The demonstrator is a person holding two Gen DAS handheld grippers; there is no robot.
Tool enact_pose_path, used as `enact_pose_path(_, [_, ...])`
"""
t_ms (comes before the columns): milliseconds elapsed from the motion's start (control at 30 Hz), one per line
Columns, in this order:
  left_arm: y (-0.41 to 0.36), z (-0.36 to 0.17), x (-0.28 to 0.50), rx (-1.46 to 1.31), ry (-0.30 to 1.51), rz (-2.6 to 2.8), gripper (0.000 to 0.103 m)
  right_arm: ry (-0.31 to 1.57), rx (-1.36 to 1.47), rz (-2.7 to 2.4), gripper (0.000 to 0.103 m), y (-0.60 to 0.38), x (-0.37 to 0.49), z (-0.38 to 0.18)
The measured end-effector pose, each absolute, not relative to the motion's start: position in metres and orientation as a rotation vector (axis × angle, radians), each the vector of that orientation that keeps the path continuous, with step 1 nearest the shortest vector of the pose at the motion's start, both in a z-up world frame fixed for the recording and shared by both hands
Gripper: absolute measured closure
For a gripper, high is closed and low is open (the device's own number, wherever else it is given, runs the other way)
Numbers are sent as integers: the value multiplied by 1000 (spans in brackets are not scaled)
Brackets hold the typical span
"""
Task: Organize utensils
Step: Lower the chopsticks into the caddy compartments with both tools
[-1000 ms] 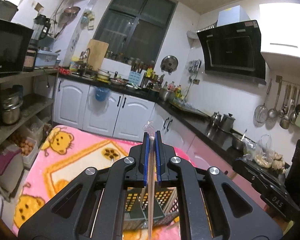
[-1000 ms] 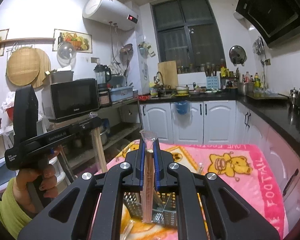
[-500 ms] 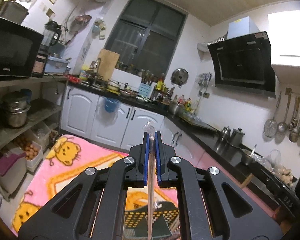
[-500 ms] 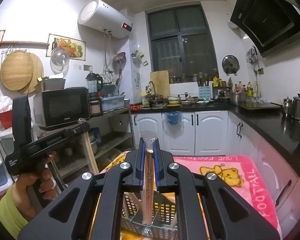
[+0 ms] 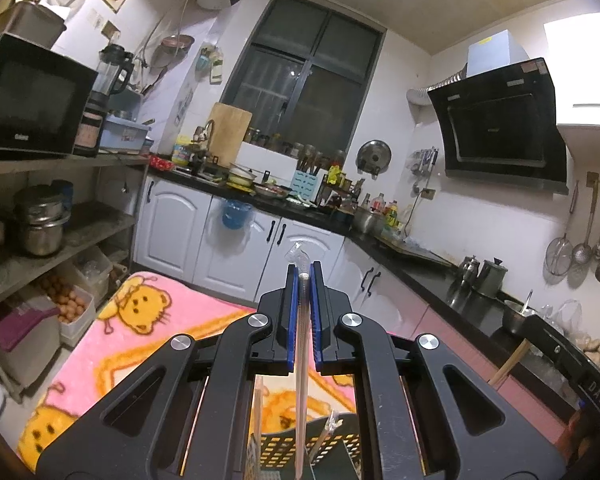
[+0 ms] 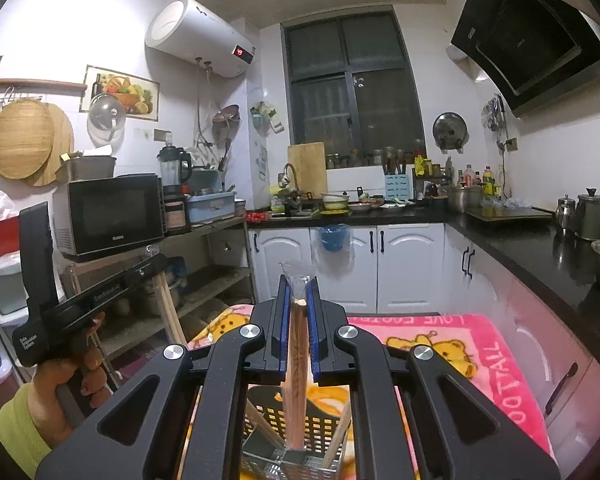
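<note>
My left gripper (image 5: 304,276) is shut on a pair of wrapped chopsticks (image 5: 301,380) that hangs down toward a dark mesh utensil basket (image 5: 300,446) below it. My right gripper (image 6: 299,286) is shut on another wrapped pair of chopsticks (image 6: 296,376), whose lower end stands inside the basket (image 6: 296,428). More chopsticks (image 6: 336,446) lean in the basket. The left gripper (image 6: 156,266) also shows in the right wrist view at the left, held in a hand, with its chopsticks (image 6: 172,316) slanting down.
The basket stands on a table covered by a pink bear-print blanket (image 5: 140,328) (image 6: 480,356). Open shelves (image 5: 60,236) with pots and a microwave (image 6: 108,212) run along the left. A black counter (image 6: 540,248) and white cabinets (image 5: 236,244) run behind and to the right.
Both grippers have tilted upward and risen, so the basket has slid lower in both views. Each gripper still holds its chopsticks.
</note>
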State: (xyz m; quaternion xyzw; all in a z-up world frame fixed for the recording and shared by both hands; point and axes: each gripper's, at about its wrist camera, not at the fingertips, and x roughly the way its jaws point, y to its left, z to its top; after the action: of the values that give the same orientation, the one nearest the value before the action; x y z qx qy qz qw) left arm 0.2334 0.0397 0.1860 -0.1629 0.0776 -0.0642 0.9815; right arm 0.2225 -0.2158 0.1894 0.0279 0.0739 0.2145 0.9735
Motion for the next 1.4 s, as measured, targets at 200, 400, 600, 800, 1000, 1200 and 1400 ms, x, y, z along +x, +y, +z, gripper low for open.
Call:
enact_pose_path(200, [38,172,243,-328,195,-130,100,175,66,421,95,-214,233,179])
enact_pose_path(400, [38,160,250,-334,219,-130,100,207,74,413,95,-211,243,167])
enact_pose_path(600, [35,148,254,-340,238,-137,100,238,80,409,95,-208,249,155])
enact_pose_path(800, [33,138,257,-339,255,-142,100,256,87,409,95,-205,252,147])
enact_pose_path(1000, [30,132,256,-333,262,-152,100,275,91,409,95,-204,255,137])
enact_pose_path(1200, [28,122,256,-327,288,-163,100,301,87,409,95,-199,259,128])
enact_pose_path(1400, [26,113,256,-322,313,-174,100,317,89,407,95,-199,261,121])
